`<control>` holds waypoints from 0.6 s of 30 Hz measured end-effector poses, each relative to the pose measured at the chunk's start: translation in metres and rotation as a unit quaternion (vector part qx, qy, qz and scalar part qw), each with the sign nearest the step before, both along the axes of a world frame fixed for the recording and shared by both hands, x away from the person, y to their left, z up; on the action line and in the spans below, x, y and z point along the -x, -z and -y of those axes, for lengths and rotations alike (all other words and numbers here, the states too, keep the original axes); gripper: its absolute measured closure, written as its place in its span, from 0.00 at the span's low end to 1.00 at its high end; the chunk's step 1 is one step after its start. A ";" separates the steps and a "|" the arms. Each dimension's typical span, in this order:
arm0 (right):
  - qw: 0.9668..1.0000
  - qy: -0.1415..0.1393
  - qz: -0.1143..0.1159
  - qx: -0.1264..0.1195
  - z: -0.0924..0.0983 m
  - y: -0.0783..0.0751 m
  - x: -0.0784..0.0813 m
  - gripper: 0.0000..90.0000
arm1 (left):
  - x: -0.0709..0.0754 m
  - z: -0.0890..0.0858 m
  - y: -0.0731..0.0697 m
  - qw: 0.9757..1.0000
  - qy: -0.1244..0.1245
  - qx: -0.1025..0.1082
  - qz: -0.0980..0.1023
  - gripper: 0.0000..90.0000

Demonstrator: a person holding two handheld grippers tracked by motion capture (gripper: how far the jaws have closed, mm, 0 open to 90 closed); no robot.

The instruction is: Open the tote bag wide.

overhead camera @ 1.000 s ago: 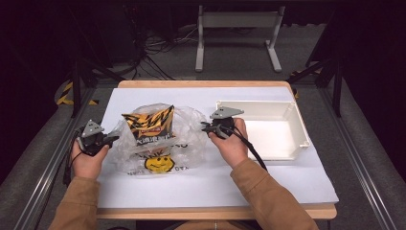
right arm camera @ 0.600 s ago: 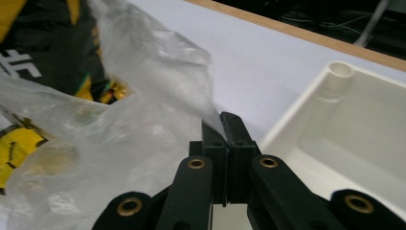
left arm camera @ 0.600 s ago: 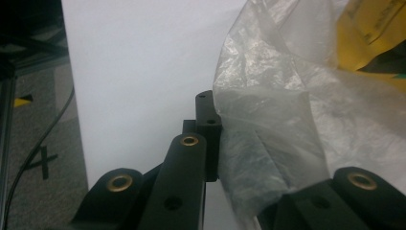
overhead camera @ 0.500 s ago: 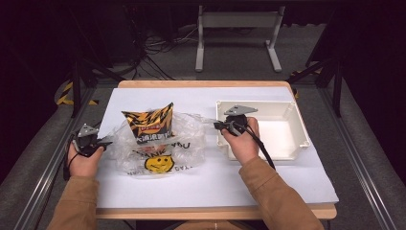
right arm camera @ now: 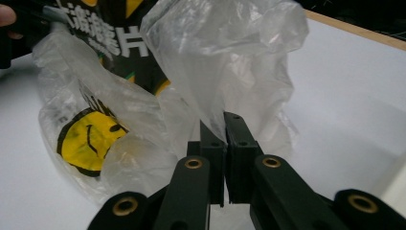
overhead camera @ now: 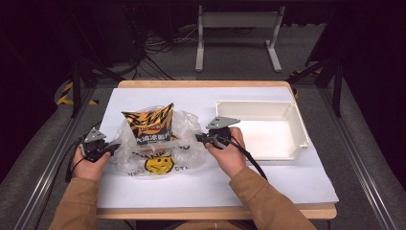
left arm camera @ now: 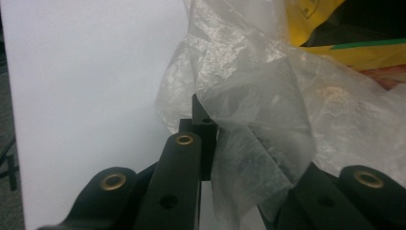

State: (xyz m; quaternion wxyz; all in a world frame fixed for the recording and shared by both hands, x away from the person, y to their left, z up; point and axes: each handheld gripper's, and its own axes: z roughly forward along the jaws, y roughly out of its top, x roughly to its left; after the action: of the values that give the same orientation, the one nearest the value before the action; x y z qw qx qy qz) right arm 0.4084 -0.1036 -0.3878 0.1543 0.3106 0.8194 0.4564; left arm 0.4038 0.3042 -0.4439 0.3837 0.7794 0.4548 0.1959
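A clear plastic bag (overhead camera: 160, 146) printed with a yellow smiley face lay on the white-covered worktop (overhead camera: 210, 184), left of centre, with a yellow and black snack packet (overhead camera: 149, 125) standing upright inside it, its top poking out of the bag's mouth; the left tool (overhead camera: 111, 148) sat at the bag's left edge, low over the worktop, and in the left gripper view a fold of the plastic bag (left arm camera: 249, 124) draped over and between its jaws, whose gap had just widened a little while the film was pinched there; the right tool (overhead camera: 198, 138) met the bag's right side, and in the right gripper view its jaws stood closed together on a thin flap of the plastic bag (right arm camera: 225, 62) that rose crumpled above them, the smiley print and the packet's lettering showing to the left beyond; so each tool gripped one side of the bag, the two holding it spread between them; a white tray (overhead camera: 297, 127) rested on the worktop to the right of the right hand (overhead camera: 229, 152), near it but apart from the bag; the left hand (overhead camera: 88, 165) lay at the worktop's left edge, both sleeves coming in from the near side
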 end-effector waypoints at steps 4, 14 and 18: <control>1.000 -0.012 -0.001 -0.010 -0.007 0.008 0.007 0.97 | 0.003 -0.002 0.001 1.000 0.006 0.017 0.003 0.92; 0.998 -0.021 -0.013 0.059 -0.023 0.042 0.020 0.97 | 0.003 0.000 0.003 1.000 0.003 0.011 -0.003 0.92; 0.997 -0.014 -0.028 0.072 -0.023 0.051 0.019 0.96 | 0.000 -0.002 0.006 1.000 0.000 0.006 -0.011 0.92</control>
State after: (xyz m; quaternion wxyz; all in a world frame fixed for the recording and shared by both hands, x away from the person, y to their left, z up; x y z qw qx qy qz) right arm 0.3896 -0.0803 -0.4388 0.1466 0.2999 0.8585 0.3894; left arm 0.4034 0.3061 -0.4499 0.3837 0.7791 0.4602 0.1846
